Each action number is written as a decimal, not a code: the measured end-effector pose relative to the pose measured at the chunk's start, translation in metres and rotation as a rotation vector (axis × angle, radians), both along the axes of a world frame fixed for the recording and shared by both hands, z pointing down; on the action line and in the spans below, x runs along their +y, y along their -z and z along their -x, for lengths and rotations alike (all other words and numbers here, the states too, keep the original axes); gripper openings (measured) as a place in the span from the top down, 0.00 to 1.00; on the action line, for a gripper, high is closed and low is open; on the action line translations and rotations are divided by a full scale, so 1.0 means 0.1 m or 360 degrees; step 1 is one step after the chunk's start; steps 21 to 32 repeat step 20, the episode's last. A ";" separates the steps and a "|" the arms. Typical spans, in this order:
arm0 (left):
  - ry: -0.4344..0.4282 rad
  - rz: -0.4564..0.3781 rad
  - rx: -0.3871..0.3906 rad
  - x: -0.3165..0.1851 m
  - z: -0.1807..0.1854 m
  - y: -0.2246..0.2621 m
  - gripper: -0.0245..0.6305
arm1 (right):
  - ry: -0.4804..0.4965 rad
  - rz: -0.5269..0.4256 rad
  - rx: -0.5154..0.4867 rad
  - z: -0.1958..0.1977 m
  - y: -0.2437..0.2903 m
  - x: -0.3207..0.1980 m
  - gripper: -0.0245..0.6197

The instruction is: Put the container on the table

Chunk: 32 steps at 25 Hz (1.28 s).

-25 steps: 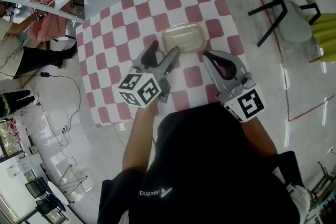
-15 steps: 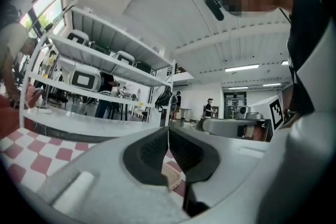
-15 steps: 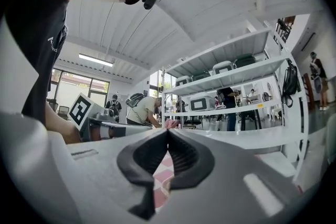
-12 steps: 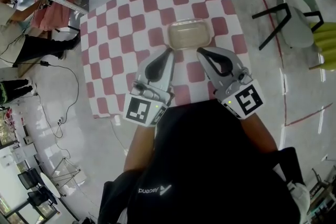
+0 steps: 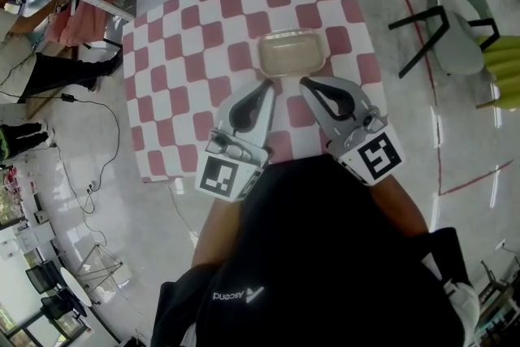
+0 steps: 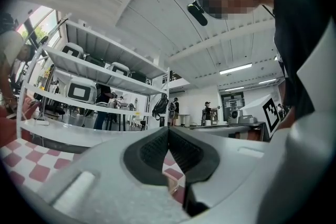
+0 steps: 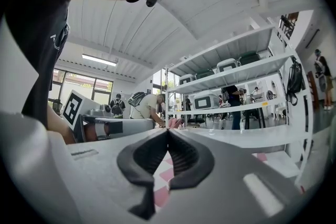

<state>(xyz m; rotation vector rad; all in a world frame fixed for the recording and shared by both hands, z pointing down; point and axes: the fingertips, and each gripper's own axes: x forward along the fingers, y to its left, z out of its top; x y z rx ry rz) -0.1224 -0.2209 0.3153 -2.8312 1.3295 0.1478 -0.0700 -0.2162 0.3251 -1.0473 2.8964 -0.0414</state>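
Container (image 5: 292, 53) already sits flat on the checkered surface (image 5: 187, 53), toward the far side, and nothing's touching it. Left gripper (image 5: 266, 85) and right gripper (image 5: 305, 82) hover just on the near side of it, each with its fingers (image 6: 149, 155) pressed together on nothing. Looks to me like the placing part is done, so the only bit left to do well is backing off. I'd pull both straight toward the body, level, and not clip the rim on the way.

Container (image 5: 292, 53) on table (image 5: 187, 53) — left tool (image 5: 266, 84), right tool (image 5: 305, 82) before it.
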 end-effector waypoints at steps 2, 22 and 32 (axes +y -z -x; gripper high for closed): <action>0.0000 0.0006 0.0003 -0.01 0.01 0.00 0.95 | -0.0001 0.0009 0.0001 0.00 0.00 0.00 0.96; -0.0008 0.0008 -0.0015 -0.09 0.08 -0.04 0.95 | -0.0026 0.0002 0.0033 0.01 -0.05 -0.04 0.96; -0.0008 0.0008 -0.0015 -0.09 0.08 -0.04 0.95 | -0.0026 0.0002 0.0033 0.01 -0.05 -0.04 0.96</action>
